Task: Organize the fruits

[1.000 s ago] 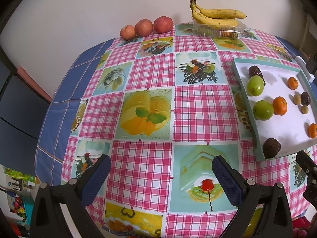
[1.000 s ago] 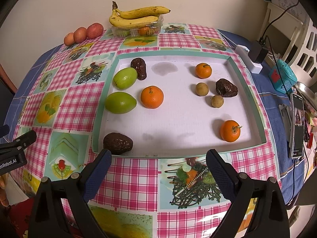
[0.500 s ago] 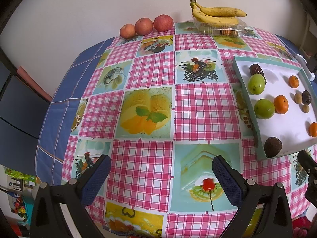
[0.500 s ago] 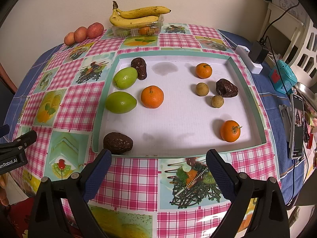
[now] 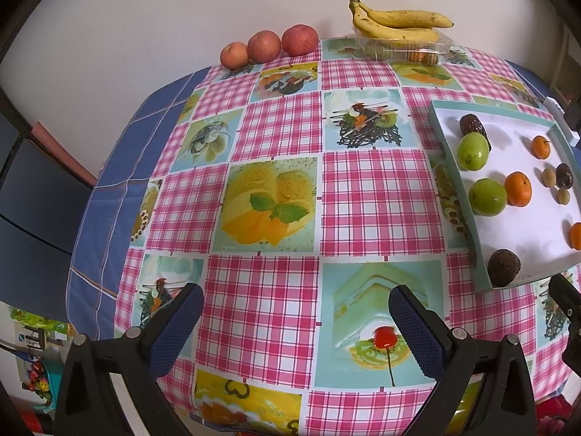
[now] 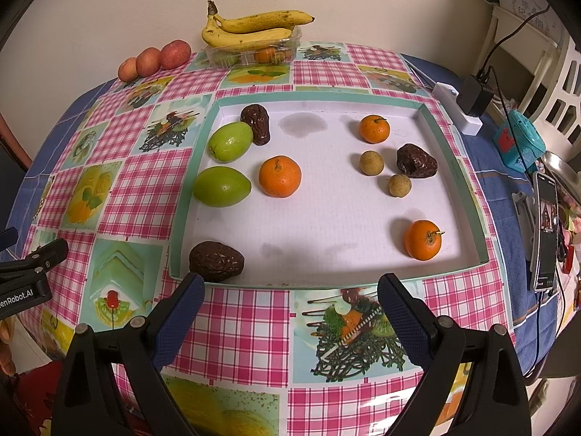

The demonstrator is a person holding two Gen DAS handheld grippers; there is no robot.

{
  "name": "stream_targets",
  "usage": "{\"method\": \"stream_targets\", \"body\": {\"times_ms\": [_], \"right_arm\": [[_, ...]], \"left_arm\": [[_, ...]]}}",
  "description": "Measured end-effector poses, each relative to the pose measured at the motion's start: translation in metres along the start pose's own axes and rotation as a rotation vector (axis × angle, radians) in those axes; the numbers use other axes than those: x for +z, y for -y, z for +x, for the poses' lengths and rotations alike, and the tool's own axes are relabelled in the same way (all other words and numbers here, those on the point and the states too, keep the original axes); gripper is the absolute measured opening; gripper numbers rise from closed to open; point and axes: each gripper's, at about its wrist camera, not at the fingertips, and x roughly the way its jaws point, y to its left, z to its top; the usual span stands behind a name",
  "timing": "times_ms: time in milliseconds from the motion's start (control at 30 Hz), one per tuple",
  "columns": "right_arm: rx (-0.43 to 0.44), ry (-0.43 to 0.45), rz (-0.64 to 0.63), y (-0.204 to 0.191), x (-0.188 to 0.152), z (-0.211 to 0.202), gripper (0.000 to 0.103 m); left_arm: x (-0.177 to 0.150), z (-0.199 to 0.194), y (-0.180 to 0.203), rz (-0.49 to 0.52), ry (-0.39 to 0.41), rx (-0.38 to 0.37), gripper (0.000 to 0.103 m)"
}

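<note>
Nothing moved: both grippers, L (image 5: 296, 318) & R (image 6: 290, 307), hover wide apart, empty, near tray (image 6: 468, 189).

Glossy plastic tablecloth (image 6: 145, 196) glints at six o'clock; matt white tray (image 6: 326, 218); wrinkled dark fruit (image 6: 216, 261); clear plastic punnet (image 6: 254, 52).

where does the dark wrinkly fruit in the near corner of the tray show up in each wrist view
Left wrist view: the dark wrinkled fruit sits at the far right, in the tray's near corner, right of the open left gripper.
Right wrist view: the same fruit lies low and left of centre, just above the left finger of the open right gripper.
Shared landmark: the bananas on the clear box by the wall.
</note>
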Motion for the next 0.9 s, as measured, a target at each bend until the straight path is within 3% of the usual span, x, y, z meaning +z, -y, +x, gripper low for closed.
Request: {"method": "stream_targets", "body": {"times_ms": [900], "right_arm": [[0.001,-0.006,-0.006,0.0019,0.0001,0.0007,0.096]], "left_arm": [[-0.0008,0.0054,0.0008,0.007,-0.027,0.033,0.103]]}}
